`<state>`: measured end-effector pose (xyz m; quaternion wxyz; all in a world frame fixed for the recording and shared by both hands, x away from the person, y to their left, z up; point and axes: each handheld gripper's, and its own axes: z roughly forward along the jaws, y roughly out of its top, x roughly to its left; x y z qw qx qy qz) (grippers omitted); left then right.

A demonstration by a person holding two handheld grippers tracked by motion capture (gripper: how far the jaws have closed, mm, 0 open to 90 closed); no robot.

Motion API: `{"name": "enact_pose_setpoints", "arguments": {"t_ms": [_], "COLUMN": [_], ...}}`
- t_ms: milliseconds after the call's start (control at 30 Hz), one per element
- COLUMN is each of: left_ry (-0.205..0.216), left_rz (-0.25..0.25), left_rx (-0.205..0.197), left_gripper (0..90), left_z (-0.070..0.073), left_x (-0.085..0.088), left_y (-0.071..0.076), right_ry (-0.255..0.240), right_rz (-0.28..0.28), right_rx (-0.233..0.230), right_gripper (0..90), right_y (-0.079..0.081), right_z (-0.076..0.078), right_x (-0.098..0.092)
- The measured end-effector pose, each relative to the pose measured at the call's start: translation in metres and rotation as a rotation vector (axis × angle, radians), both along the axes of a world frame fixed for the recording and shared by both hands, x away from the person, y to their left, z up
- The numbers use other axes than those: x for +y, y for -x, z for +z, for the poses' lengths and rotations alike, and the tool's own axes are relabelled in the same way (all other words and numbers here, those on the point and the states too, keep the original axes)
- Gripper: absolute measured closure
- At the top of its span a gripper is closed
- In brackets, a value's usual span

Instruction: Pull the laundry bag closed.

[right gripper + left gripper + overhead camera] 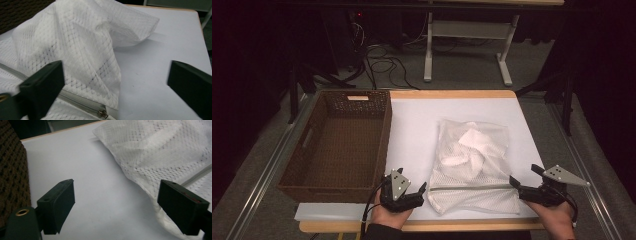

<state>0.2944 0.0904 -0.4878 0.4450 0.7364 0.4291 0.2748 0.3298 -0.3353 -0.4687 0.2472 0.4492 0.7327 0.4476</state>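
A white mesh bag [472, 160] with white cloth inside lies flat on the white table top [412, 125], right of centre. Its zipper [472, 187] runs along the near end, and the zipper pull [102, 113] shows in the right gripper view. My left gripper [409, 179] is at the bag's near left corner, open, with bare table between its jaws [116, 187]. My right gripper [524, 175] stands open at the near right corner. The bag's edge [75, 45] lies ahead of the gap between its jaws [116, 67], and neither pad presses on it.
An empty brown wicker basket [384, 140] stands on the left of the table, its wall close to my left gripper [12, 175]. Beyond the far edge are another table's white legs [429, 50] and cables on the floor [382, 65].
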Motion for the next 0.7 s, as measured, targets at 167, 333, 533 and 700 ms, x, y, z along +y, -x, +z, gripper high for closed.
{"name": "enact_pose_setpoints", "arguments": {"t_ms": [167,333,533,700], "left_ry": [0.025,0.019,0.024,0.027], "left_rz": [-0.035,-0.041,-0.041,-0.045], "left_rx": [0.013,0.037,0.053,0.05], "left_gripper": [0.0,0.1,0.3,0.3], "left_z": [-0.002,-0.003,-0.004,-0.004], "left_x": [-0.003,-0.003,-0.003,-0.003], "left_y": [-0.002,-0.004,-0.005,-0.006], "right_ry": [0.013,0.022,0.023,0.021], "right_rz": [0.002,0.014,0.027,0.022], "right_rx": [-0.024,-0.045,-0.037,-0.044], "right_gripper": [0.0,0.0,0.0,0.0], "right_y": [0.007,0.011,0.01,0.01], "right_z": [0.0,0.0,-0.002,-0.001], "right_x": [-0.002,-0.002,-0.003,-0.004]}}
